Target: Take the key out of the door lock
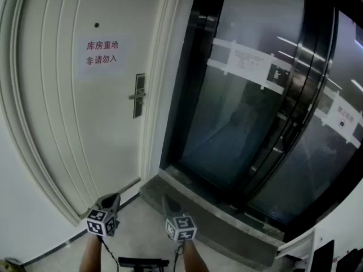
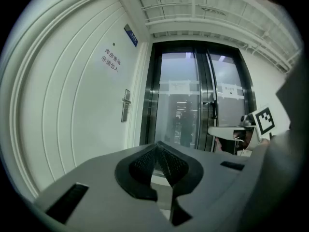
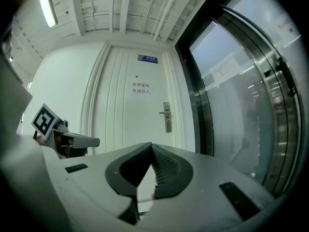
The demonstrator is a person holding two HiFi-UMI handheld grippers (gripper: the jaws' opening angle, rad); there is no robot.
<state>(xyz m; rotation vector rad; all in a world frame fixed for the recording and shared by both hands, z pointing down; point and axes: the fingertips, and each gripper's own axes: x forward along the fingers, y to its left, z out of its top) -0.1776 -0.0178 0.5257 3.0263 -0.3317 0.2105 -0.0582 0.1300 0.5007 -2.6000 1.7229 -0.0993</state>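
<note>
Head view: sits up high and looks forward and down at the white door (image 1: 85, 112) and the glass doors (image 1: 249, 106), both far off.
Left gripper view: rides low on the left tongs (image 2: 157, 146) and looks along them at the glass doors, with the white door to the left.
Right gripper view: rides low on the right tongs (image 3: 151, 146) and faces the white door.
Shared: all three see the white door, its handle (image 1: 136, 96) and the glass doors.
</note>
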